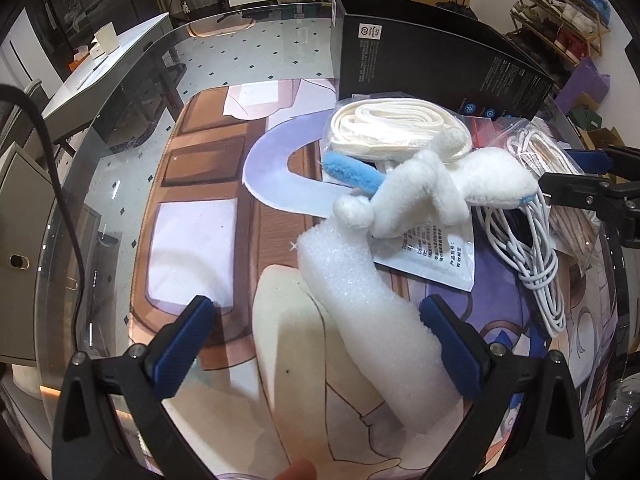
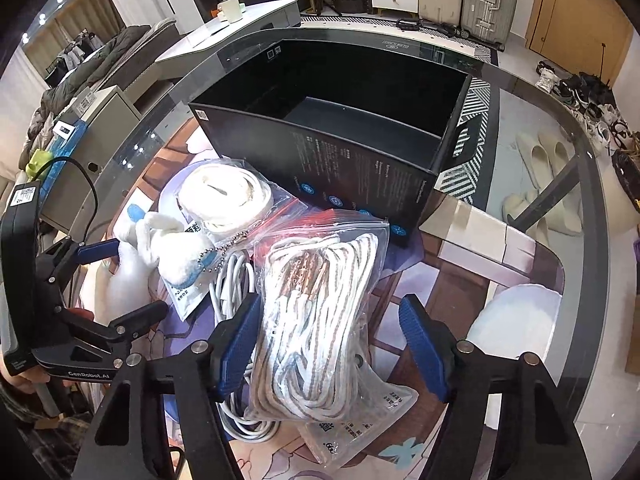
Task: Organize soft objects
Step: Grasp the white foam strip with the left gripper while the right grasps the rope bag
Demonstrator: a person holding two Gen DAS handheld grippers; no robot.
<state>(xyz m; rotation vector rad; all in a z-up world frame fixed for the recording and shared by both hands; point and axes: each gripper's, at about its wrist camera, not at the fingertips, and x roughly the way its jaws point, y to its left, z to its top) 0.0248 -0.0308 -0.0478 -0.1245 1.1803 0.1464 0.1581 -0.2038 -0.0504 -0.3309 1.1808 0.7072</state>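
A white foam piece [image 1: 372, 312] lies on the printed mat between the fingers of my left gripper [image 1: 316, 340], which is open around it. A white plush toy with blue ears [image 1: 416, 192] lies just beyond it, and shows in the right wrist view [image 2: 164, 240]. My right gripper [image 2: 328, 344] is open around a clear bag of striped cord [image 2: 316, 320]. A bag of white strap [image 2: 228, 196] and a coiled white cable [image 1: 532, 248] lie beside them. An open black box [image 2: 352, 136] stands behind.
The round glass table [image 1: 120, 92] has its edge close on the left and far side. A white side table [image 1: 100, 64] with a cup stands beyond it. Shoes [image 2: 540, 184] lie on the floor to the right, and suitcases [image 2: 488, 0] stand at the back.
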